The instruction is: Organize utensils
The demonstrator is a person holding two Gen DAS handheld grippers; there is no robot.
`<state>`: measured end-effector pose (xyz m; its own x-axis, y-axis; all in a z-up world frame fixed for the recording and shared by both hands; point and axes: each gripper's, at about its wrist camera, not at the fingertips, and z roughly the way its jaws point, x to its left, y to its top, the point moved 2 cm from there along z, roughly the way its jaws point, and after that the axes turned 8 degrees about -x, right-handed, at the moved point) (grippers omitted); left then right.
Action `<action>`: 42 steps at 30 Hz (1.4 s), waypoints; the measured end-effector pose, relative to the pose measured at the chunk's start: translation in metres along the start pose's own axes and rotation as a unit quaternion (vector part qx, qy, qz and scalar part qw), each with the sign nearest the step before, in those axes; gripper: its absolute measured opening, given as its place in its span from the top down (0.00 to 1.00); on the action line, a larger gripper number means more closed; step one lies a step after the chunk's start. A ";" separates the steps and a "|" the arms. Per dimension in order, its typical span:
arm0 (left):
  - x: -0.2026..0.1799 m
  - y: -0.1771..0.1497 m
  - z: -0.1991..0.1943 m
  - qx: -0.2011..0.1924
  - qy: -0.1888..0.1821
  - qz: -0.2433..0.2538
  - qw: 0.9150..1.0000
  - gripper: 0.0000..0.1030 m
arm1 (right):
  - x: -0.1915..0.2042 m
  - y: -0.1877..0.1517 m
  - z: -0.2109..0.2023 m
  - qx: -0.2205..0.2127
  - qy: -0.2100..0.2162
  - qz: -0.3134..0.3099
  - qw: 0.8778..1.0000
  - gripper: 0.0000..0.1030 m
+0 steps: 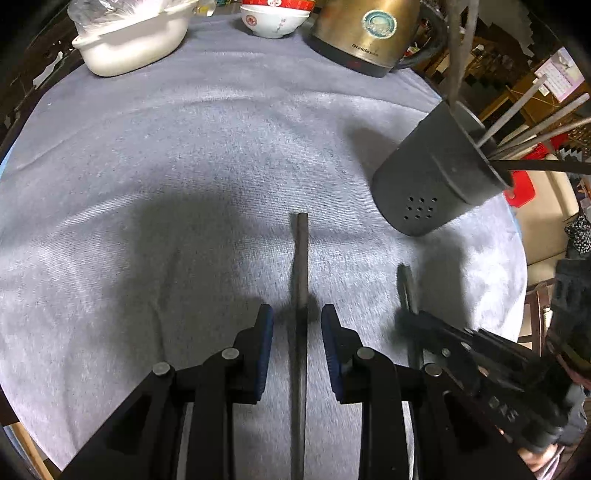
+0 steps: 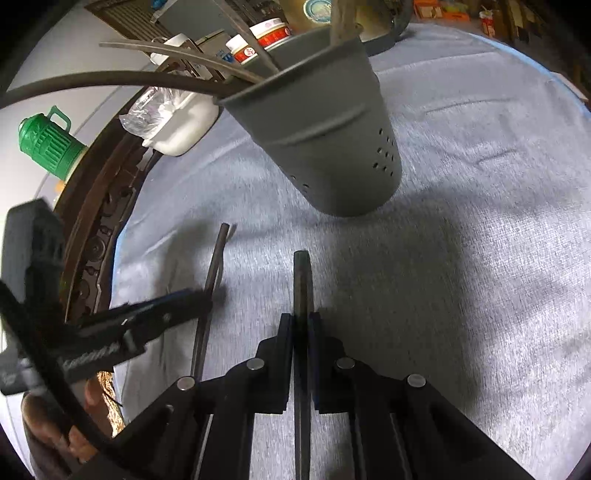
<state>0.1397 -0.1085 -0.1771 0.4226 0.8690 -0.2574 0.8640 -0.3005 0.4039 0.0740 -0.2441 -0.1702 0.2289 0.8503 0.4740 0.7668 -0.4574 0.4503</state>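
Observation:
A dark grey utensil holder (image 1: 436, 173) with drain holes stands on the cloth-covered table, holding several chopsticks and utensils; it also shows in the right wrist view (image 2: 325, 140). My left gripper (image 1: 297, 321) is open, its blue pads on either side of a dark chopstick (image 1: 301, 258) lying on the cloth. My right gripper (image 2: 302, 325) is shut on another dark chopstick (image 2: 301, 280); it appears in the left wrist view (image 1: 413, 314) at the lower right. The left gripper (image 2: 207, 295) and its chopstick (image 2: 214, 258) show at the left of the right wrist view.
At the table's far side are a white lidded dish (image 1: 133, 40), stacked red-and-white bowls (image 1: 275, 16) and a brass-coloured electric kettle (image 1: 365, 33). A green jug (image 2: 48, 144) stands off the table. The table rim (image 2: 92, 229) is carved dark wood.

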 end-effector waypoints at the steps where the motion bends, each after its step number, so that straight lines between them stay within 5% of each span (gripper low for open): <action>1: -0.001 0.001 0.000 -0.007 0.000 0.003 1.000 0.74 | 0.000 0.000 -0.001 0.001 -0.001 0.001 1.000 0.88; 3: -0.002 0.002 0.003 -0.009 0.002 0.006 1.000 0.77 | -0.002 0.001 -0.003 -0.001 -0.005 0.004 1.000 0.87; 5: -0.001 0.001 0.004 -0.008 0.002 0.012 1.000 0.92 | -0.002 0.004 -0.005 -0.012 -0.011 0.005 1.000 0.84; 10: 0.000 -0.007 0.001 -0.006 -0.002 0.027 1.000 0.93 | 0.003 0.014 -0.006 -0.030 -0.005 0.004 1.000 0.59; 11: 0.001 -0.008 0.000 -0.005 -0.001 0.029 1.000 0.93 | 0.005 0.015 -0.006 -0.036 -0.009 0.002 0.999 0.44; 13: 0.002 -0.008 -0.001 0.000 -0.001 0.029 1.000 0.93 | 0.010 0.018 -0.006 -0.051 -0.017 -0.006 0.999 0.43; 16: 0.007 -0.006 -0.003 0.003 0.000 0.021 1.000 0.92 | 0.016 0.020 0.003 -0.041 -0.035 -0.020 0.998 0.65; 21: 0.019 0.005 -0.002 0.004 0.005 0.007 1.000 0.90 | 0.019 0.019 0.014 -0.032 -0.063 -0.045 0.997 0.80; 23: 0.022 0.012 0.003 0.008 0.008 0.002 1.000 0.89 | 0.022 0.018 0.016 -0.028 -0.073 -0.065 0.995 0.82; 27: 0.024 0.022 0.005 0.009 0.008 0.001 1.000 0.63 | 0.029 0.016 0.017 -0.007 -0.090 -0.101 0.991 0.82; 29: 0.026 0.026 0.005 0.005 0.016 0.003 1.000 0.61 | 0.033 0.014 0.018 0.005 -0.097 -0.111 0.989 0.82; 37: 0.034 0.047 0.014 0.004 0.026 -0.014 1.000 0.61 | 0.039 0.007 0.018 -0.003 -0.118 -0.141 0.983 0.86; 42: 0.034 0.050 0.015 -0.006 0.054 0.002 0.999 0.90 | 0.038 0.005 0.017 -0.010 -0.120 -0.142 0.982 0.92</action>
<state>0.2018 -0.0998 -0.1789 0.3930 0.9054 -0.1604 0.8589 -0.2992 0.4156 0.0964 -0.2101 -0.1627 0.1442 0.9802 0.1357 0.8088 -0.1957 0.5546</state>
